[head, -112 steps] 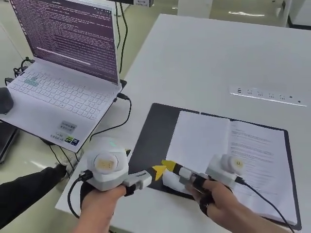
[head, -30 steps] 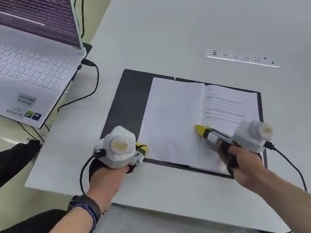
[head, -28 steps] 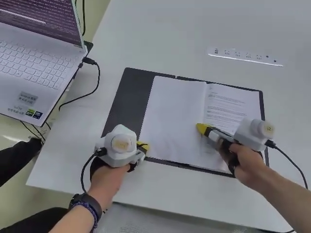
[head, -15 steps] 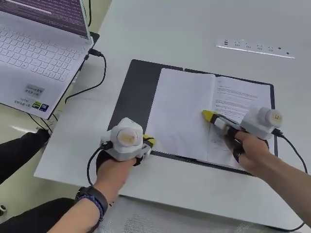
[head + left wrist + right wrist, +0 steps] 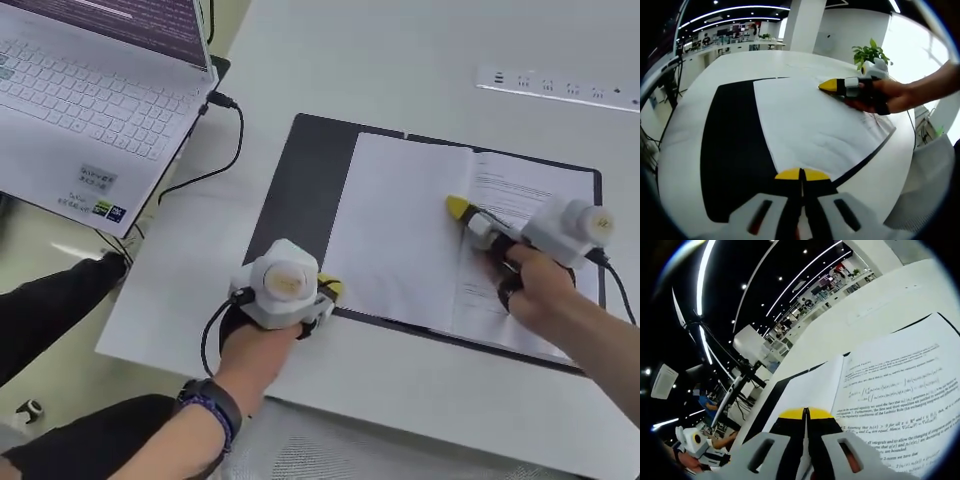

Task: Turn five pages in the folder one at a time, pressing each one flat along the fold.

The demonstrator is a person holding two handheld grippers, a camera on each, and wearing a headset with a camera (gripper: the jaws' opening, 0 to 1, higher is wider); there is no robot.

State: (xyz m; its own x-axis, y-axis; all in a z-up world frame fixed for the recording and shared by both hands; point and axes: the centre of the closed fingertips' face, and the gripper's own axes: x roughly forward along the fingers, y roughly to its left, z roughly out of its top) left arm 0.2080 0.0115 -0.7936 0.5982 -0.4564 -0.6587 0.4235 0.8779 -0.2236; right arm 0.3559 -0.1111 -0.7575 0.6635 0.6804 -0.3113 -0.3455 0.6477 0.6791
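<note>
Right tool point(image 5: 458, 208) and left tool point(image 5: 328, 288) both closed, empty. Risk: the right tip, dragged along the folder point(image 5: 300, 190) fold, could crease the page point(image 5: 400, 230).

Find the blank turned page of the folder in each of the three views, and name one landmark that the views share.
Head view: the blank page lies mid-picture, left of the fold in the folder.
Left gripper view: it spreads across the centre, beyond the shut jaws.
Right gripper view: it sits just above the jaws, near the centre.
Shared landmark: the printed page along its right edge.
</note>
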